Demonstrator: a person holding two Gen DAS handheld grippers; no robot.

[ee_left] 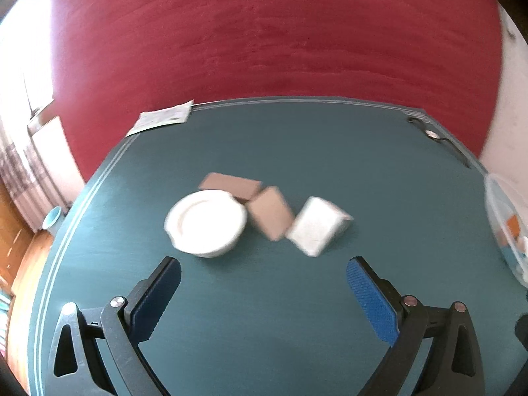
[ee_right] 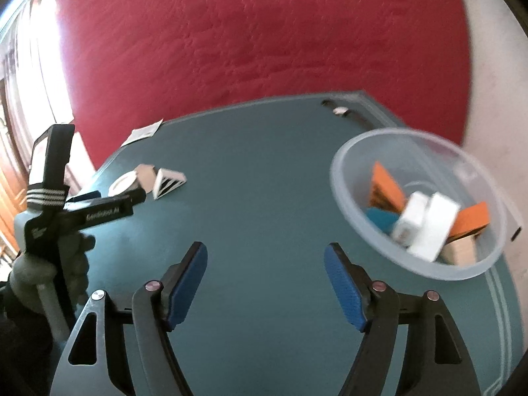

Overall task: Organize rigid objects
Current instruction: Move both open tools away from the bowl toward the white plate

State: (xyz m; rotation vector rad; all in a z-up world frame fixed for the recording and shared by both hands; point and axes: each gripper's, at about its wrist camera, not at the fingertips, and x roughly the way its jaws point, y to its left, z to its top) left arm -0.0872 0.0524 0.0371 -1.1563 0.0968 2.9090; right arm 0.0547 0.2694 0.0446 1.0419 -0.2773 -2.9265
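- Teal table (ee_left: 264,151): one white dish (ee_left: 206,222), two brown boxes (ee_left: 270,213), one white box (ee_left: 316,226) mid-frame
- Clear bowl (ee_right: 356,171) at right, several blocks inside
- Left gripper (ee_left: 263,282) and right gripper (ee_right: 265,265) both gape, jaws empty

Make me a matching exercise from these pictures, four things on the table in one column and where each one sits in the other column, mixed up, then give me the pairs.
Things:
1. white plate
2. white box
3. clear bowl
4. paper sheet

Places:
A. far left corner of the table
B. right edge of the table, holding orange and white blocks
C. left end of the middle cluster, beside the brown boxes
D. right end of the middle cluster

Pairs: 1-C, 2-D, 3-B, 4-A
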